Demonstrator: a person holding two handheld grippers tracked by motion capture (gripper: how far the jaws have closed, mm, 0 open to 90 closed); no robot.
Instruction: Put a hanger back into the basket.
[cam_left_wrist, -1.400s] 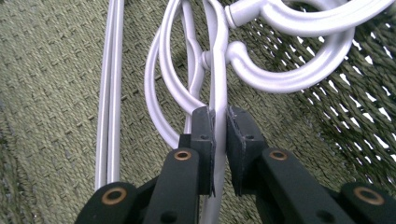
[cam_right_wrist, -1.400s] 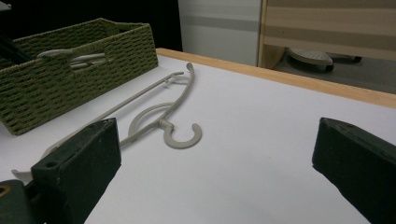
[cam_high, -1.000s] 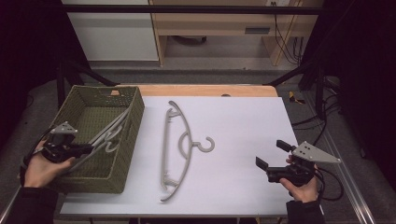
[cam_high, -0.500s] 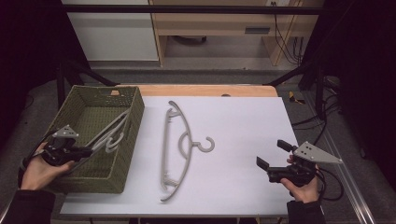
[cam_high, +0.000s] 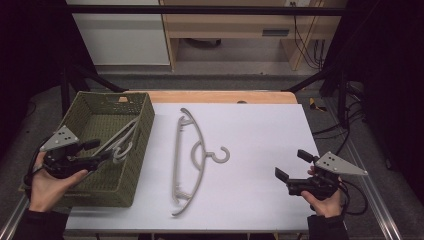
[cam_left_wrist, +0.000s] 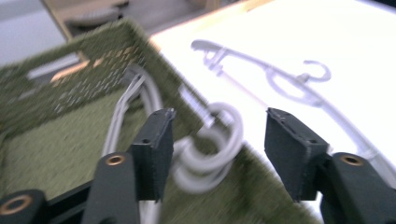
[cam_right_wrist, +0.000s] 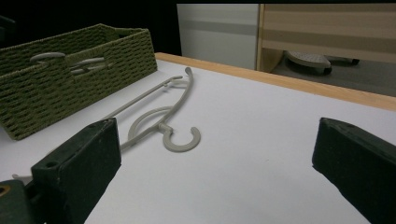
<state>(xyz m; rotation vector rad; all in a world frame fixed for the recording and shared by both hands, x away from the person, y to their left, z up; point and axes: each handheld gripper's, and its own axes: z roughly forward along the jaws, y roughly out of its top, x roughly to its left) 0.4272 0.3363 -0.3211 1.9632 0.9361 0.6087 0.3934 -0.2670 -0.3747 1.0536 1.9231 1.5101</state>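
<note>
Tabletop (cam_high: 260, 150): white surface, with a light wood strip noted along the far edge. Basket (cam_high: 137, 150): olive green, woven in a ribbed pattern, with slot handles cut in the walls. Hanger (cam_high: 187, 155) on the tabletop: pale grey-beige, plain. Hangers in the basket (cam_high: 120, 142): pale grey, plain. Left hand-held gripper (cam_high: 97, 150): black jaws, brass-coloured rivets seen in its own view, light grey plate on top. Right hand-held gripper (cam_high: 290, 165): black jaws, light grey plate. Sleeves (cam_high: 327, 227): black. Floor (cam_high: 220, 65) beyond the tabletop: grey. Cabinet (cam_high: 122, 35) at the back: white. Shelf unit (cam_high: 230, 25) beside it: light wood.
</note>
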